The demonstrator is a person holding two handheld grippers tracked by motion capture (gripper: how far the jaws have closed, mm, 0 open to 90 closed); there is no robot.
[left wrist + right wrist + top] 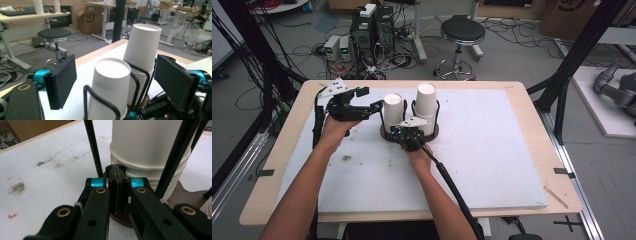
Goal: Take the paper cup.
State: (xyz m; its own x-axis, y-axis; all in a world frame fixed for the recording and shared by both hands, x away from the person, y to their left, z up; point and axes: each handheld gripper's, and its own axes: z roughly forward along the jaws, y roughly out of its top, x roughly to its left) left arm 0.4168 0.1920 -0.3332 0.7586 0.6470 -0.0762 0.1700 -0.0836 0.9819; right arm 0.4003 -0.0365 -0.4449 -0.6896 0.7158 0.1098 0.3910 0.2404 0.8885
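Note:
Two stacks of white paper cups stand upside down in a black wire holder on a round brown base. My left gripper hovers open just left of the shorter stack. In the left gripper view its pads stand wide on either side of that stack, not touching it, with the taller stack behind. My right gripper is shut at the holder's near edge. In the right gripper view its jaws are pressed together over the brown base, beside a wire upright and a ribbed cup stack.
A white board covers most of the wooden table, with a few dirt marks near the left forearm. Beyond the far edge are a black stool, computer boxes and floor cables. A black frame post rises at the right.

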